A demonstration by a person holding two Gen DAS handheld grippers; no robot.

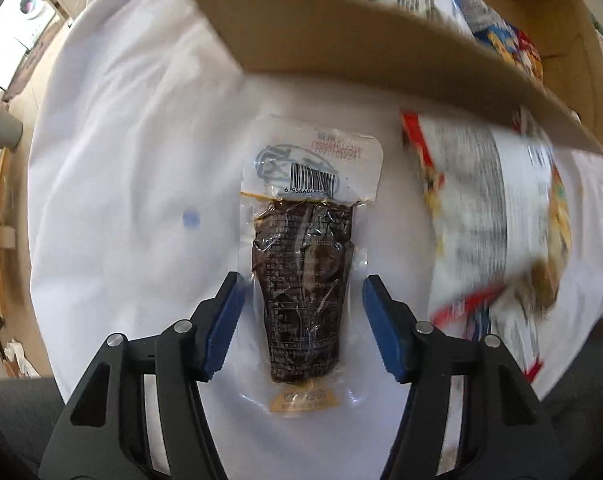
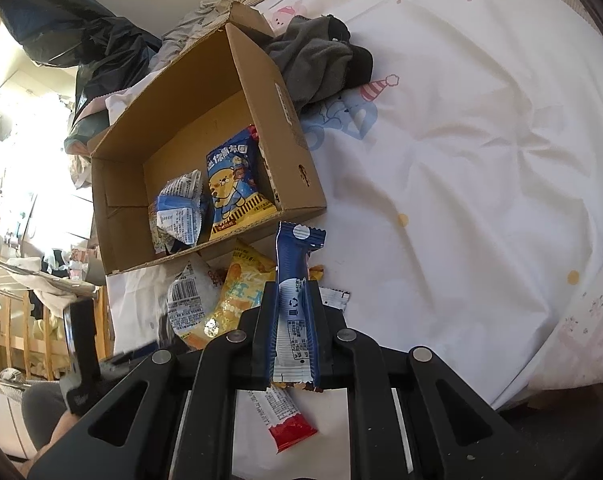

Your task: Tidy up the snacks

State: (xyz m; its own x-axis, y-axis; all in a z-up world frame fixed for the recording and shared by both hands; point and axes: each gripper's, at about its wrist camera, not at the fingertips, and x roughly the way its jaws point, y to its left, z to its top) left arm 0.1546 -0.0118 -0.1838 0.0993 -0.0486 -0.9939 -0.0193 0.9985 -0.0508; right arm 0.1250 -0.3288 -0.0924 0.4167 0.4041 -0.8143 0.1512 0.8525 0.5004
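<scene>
Left wrist view: looks straight down along fingers, close above white sheet (image 1: 133, 160), cardboard box (image 1: 361, 40) wall at frame top. Right wrist view: higher, slanted down across bed, takes in whole cardboard box (image 2: 205, 168) and sheet (image 2: 461, 160). Shared: box, sheet, possibly blurred white packet (image 1: 489, 216).

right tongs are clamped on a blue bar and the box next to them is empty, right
Not quite. The right tongs are clamped on the blue bar, but the box is not empty: the right wrist view shows two snack bags inside.
</scene>
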